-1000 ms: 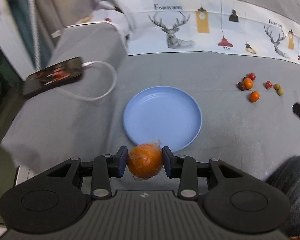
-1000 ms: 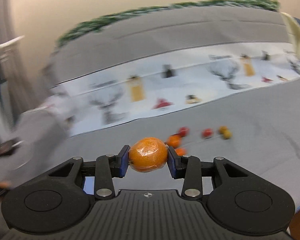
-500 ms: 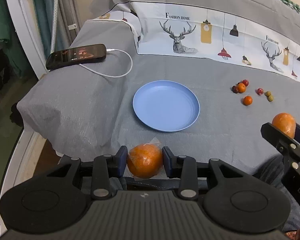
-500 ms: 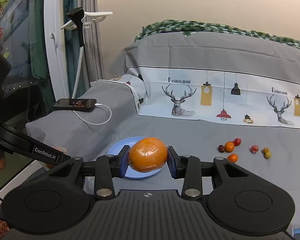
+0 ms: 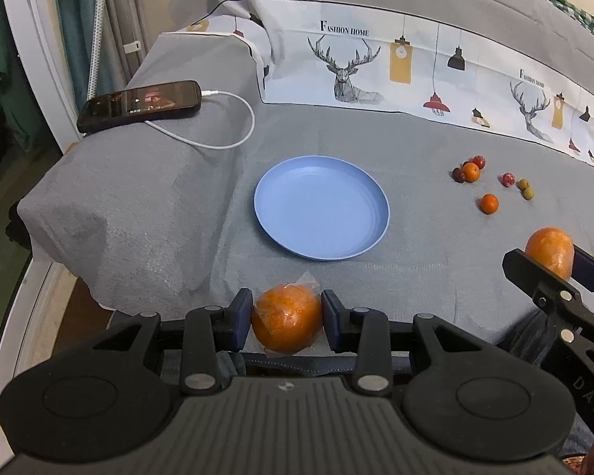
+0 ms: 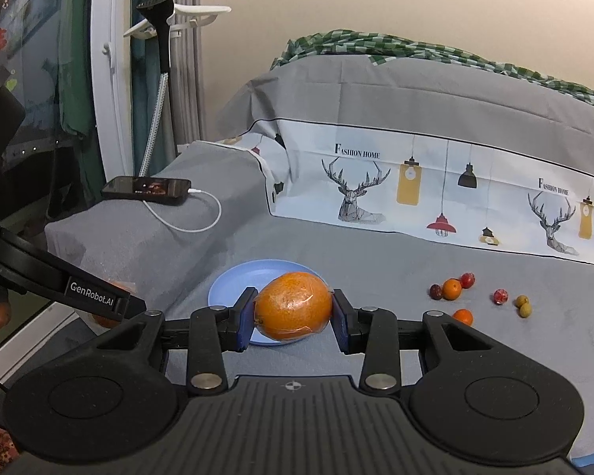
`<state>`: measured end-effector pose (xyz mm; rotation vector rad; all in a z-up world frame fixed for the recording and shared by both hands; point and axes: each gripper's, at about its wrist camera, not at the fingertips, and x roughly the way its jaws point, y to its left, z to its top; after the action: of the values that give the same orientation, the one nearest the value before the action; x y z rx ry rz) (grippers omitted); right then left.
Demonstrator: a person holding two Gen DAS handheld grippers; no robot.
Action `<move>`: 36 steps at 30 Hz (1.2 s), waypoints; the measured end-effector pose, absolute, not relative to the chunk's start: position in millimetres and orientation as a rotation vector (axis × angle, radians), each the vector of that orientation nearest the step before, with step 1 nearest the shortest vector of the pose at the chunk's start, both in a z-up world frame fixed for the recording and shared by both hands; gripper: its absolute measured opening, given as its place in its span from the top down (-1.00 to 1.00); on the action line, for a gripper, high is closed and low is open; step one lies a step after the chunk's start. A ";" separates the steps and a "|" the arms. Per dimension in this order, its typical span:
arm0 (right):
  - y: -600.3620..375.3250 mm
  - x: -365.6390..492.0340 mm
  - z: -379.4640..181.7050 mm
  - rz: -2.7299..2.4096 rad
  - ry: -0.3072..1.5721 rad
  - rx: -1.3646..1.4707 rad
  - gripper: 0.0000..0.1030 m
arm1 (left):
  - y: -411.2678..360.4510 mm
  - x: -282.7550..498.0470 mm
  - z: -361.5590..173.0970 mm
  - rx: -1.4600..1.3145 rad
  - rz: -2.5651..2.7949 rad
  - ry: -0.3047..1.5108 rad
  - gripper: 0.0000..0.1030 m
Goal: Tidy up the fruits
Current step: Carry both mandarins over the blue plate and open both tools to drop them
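Observation:
My left gripper [image 5: 287, 318] is shut on a plastic-wrapped orange [image 5: 287, 318], held over the near edge of the grey bed. Beyond it lies an empty blue plate [image 5: 321, 208]. My right gripper [image 6: 293, 312] is shut on a second wrapped orange [image 6: 293, 308]; the left wrist view shows that orange [image 5: 549, 251] at the right edge, near the plate's right side. Several small loose fruits [image 5: 471, 171] lie on the sheet right of the plate: orange, dark red and olive ones [image 6: 451, 289]. In the right wrist view the left gripper's arm [image 6: 59, 281] crosses the lower left.
A black phone [image 5: 140, 105] with a white charging cable [image 5: 225, 144] rests on the raised left part of the bed. A deer-print pillow [image 5: 396, 63] runs along the back. The bed edge drops to the floor at left, by a white frame [image 6: 107, 91] and curtains.
Both grippers pulled back from the plate, so more of the bed shows. The right gripper rolled level and its view steadied. Both oranges stay gripped.

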<state>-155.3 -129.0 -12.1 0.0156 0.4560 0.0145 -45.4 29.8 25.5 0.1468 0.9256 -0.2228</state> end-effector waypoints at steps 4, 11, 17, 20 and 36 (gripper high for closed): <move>-126.9 -149.8 -14.6 0.017 0.470 0.007 0.21 | 30.7 -39.4 21.0 0.148 -0.224 0.941 0.20; -127.0 -139.5 -21.0 0.022 0.504 0.006 0.21 | 32.1 -27.6 13.4 0.155 -0.217 0.960 0.20; -131.2 -127.3 -30.2 0.018 0.543 0.019 0.21 | 32.2 -9.2 4.9 0.157 -0.209 0.987 0.20; -134.2 -118.0 -35.0 0.015 0.564 0.027 0.21 | 29.3 2.9 1.8 0.160 -0.207 0.993 0.20; -138.0 -16.1 -77.4 0.029 0.676 -0.028 0.21 | -21.4 98.8 -38.1 0.244 -0.287 1.030 0.20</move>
<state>-16.1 -138.0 -77.4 -0.0277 0.6756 0.0292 98.8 -21.4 -38.1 0.2444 1.0295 -0.2873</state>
